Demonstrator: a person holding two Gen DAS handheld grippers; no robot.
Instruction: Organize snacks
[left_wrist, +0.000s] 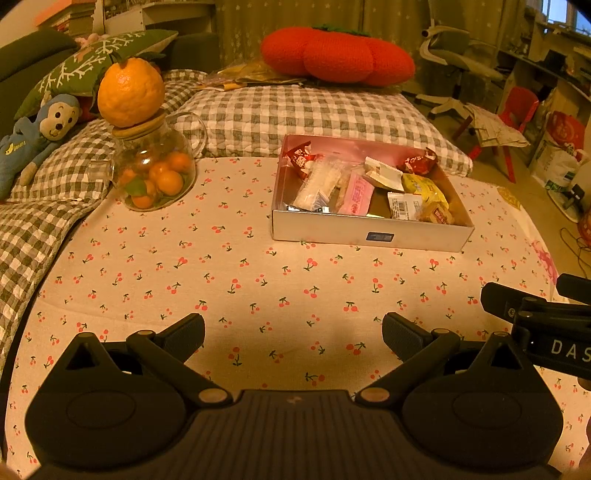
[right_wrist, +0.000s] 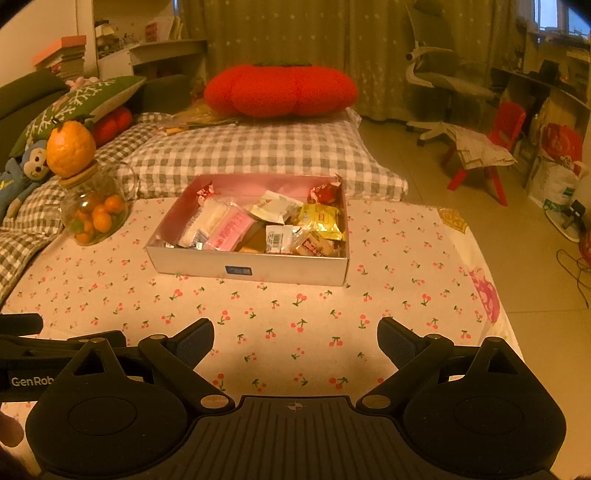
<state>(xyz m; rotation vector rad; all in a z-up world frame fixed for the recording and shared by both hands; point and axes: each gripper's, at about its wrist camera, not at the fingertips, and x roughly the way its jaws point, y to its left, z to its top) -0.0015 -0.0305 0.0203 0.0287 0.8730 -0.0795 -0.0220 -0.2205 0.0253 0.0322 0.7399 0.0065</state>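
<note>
A shallow silver box with a pink inside sits on the cherry-print cloth. It holds several wrapped snacks: a pink pack, a yellow pack, white packs and red candies. My left gripper is open and empty, low over the cloth in front of the box. My right gripper is open and empty, also in front of the box. The right gripper's body shows at the right edge of the left wrist view.
A glass jar of small oranges with a large orange on its lid stands left of the box. Checked bedding, a red cushion, a monkey toy lie behind. Floor, red stool at right.
</note>
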